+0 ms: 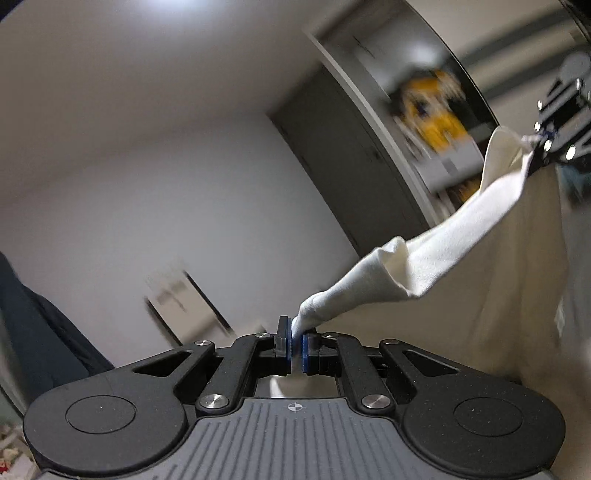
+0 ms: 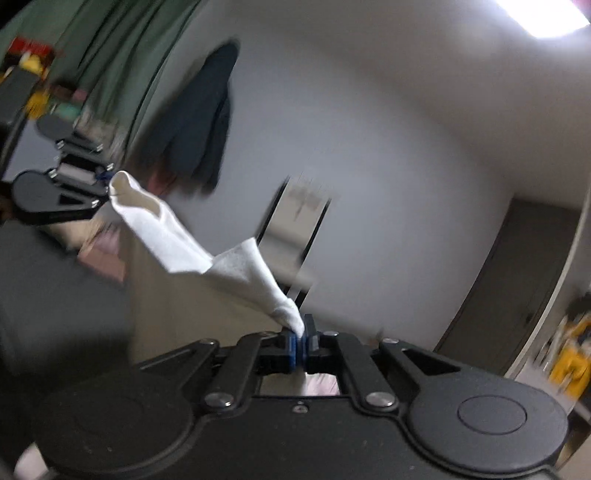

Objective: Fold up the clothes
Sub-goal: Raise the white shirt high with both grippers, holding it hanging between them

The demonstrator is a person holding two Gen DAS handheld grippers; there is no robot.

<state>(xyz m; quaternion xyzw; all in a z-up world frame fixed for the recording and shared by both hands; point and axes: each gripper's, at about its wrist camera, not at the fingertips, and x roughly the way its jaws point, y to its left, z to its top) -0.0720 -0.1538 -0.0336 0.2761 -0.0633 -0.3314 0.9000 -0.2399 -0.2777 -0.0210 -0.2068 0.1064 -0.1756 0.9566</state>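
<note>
A white garment [image 1: 443, 236] hangs in the air, stretched between both grippers. My left gripper [image 1: 296, 347] is shut on one edge of it, the cloth bunched between the blue pads. My right gripper [image 2: 301, 345] is shut on the opposite edge of the white garment [image 2: 207, 251]. Each view also shows the other tool: the right gripper [image 1: 543, 142] at the far right of the left wrist view, the left gripper [image 2: 105, 181] at the left of the right wrist view. The garment's body drapes downward below the held edge, mostly out of sight.
Both cameras point up at a white wall and ceiling light [image 2: 546, 14]. A dark jacket [image 2: 199, 122] hangs on the wall beside a green curtain [image 2: 122, 55]. A grey door [image 1: 354, 158] and shelves with yellow items [image 1: 432, 110] stand to one side.
</note>
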